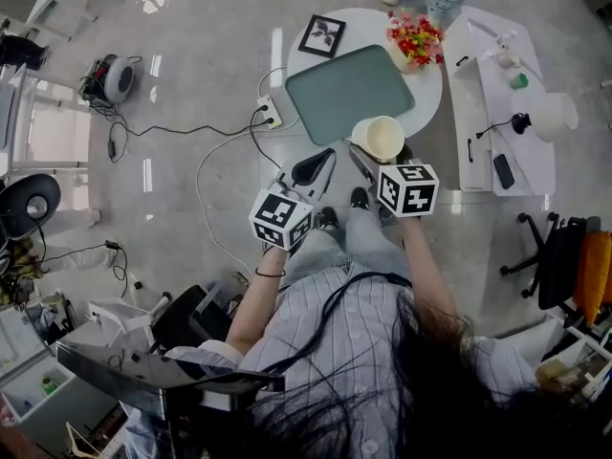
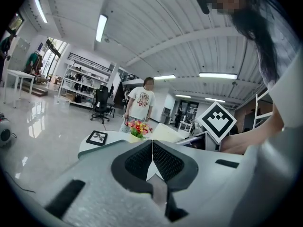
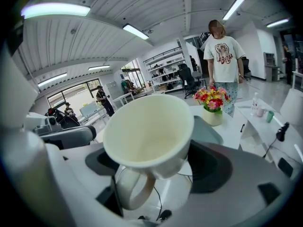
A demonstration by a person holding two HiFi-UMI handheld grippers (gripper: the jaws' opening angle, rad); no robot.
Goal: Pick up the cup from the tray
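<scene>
The right gripper point(image 3: 154, 167) has its jaws clamped on the cream cup point(image 3: 149, 131), with the handle pointing down to 6 o'clock. The cup seems to be in the air. The green tray point(image 1: 349, 89) lies at 11 o'clock from it. The left gripper point(image 2: 152, 161) has its jaws together and holds nothing.

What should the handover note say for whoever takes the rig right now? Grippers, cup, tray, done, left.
Right gripper: shut on the cup. The cup is empty, tilted and held in the air by the near corner of the tray.
Left gripper: shut, empty, beside the right one.
Tray: bare, on the round table.
Done: the cup is off the tray.
Left: nothing of the pick itself; keep the grip steady.
</scene>
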